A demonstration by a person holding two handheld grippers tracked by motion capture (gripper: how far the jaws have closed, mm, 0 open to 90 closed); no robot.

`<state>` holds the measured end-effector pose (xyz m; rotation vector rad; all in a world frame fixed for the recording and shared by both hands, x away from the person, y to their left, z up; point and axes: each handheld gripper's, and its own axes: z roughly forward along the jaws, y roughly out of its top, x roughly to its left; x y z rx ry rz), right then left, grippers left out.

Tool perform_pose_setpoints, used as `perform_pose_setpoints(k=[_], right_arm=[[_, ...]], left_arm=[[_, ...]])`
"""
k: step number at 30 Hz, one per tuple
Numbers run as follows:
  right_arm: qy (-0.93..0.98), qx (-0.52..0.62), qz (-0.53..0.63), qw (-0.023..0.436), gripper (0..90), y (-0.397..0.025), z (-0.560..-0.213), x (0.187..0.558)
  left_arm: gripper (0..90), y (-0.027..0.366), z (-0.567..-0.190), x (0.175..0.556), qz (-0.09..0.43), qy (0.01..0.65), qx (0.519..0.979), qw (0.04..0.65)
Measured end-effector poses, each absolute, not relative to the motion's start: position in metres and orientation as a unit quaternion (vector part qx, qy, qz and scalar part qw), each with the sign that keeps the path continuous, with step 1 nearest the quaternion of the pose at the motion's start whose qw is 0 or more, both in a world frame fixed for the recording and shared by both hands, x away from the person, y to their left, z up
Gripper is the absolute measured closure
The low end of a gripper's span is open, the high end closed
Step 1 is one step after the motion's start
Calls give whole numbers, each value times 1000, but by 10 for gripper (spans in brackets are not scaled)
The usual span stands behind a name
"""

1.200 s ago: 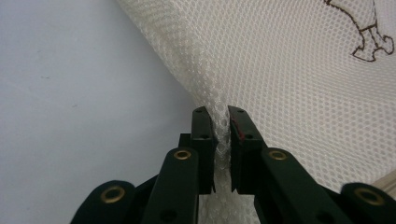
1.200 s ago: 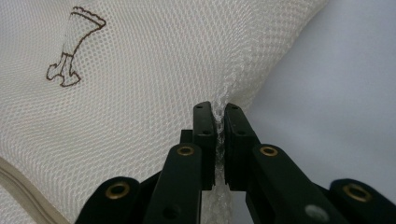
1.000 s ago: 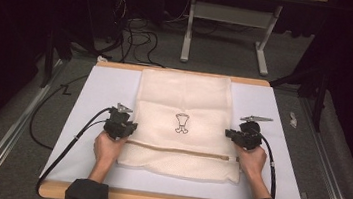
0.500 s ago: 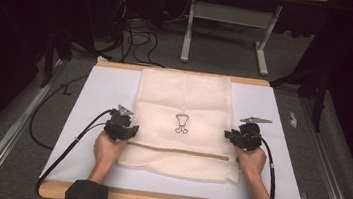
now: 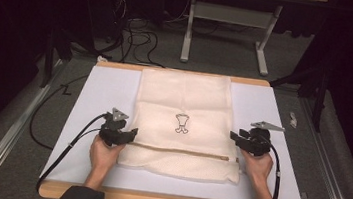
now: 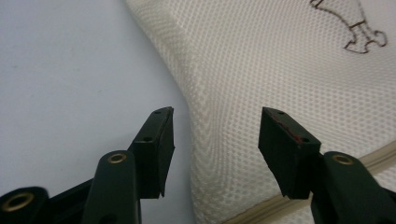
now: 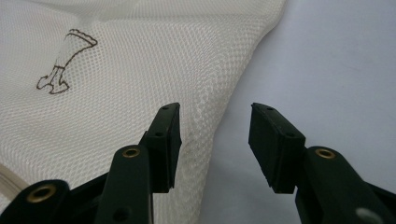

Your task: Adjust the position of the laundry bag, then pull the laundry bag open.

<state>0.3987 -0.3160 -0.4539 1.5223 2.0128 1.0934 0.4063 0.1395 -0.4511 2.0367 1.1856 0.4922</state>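
Little has shifted since the earlier frames: both hands stay planted at the near end of the cream mesh bag (image 5: pixel 180 122), the left gripper (image 5: pixel 130 135) at its 8 o'clock edge and the right gripper (image 5: pixel 234 136) at its 4 o'clock edge, each released with black ridged jaws gaping astride the bag's soft border. Flat on the smooth white surface (image 5: pixel 94 95), the bag is a honeycomb-weave rectangle crossed near the front by a tan zipper (image 5: pixel 178 151). Farther on, a small brown outline emblem (image 5: pixel 181 123) sits mid-bag, beyond it the surface's wooden rim at 12 o'clock.
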Motion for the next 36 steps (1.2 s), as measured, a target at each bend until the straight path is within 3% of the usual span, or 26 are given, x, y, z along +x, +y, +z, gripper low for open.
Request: perform_pose_setpoints(k=[15,25,36], right_arm=[[714,553,391,175,464,-333,-459,372],[716,556,397,142,526,-328,-464,358],[713,566,394,124,513,-327,-469,346]], left_arm=[[381,120,-458,386,176,427,797,389],[361,108,-459,377,157,415,800,405],[355,81,-455,374,147,384,814,411]])
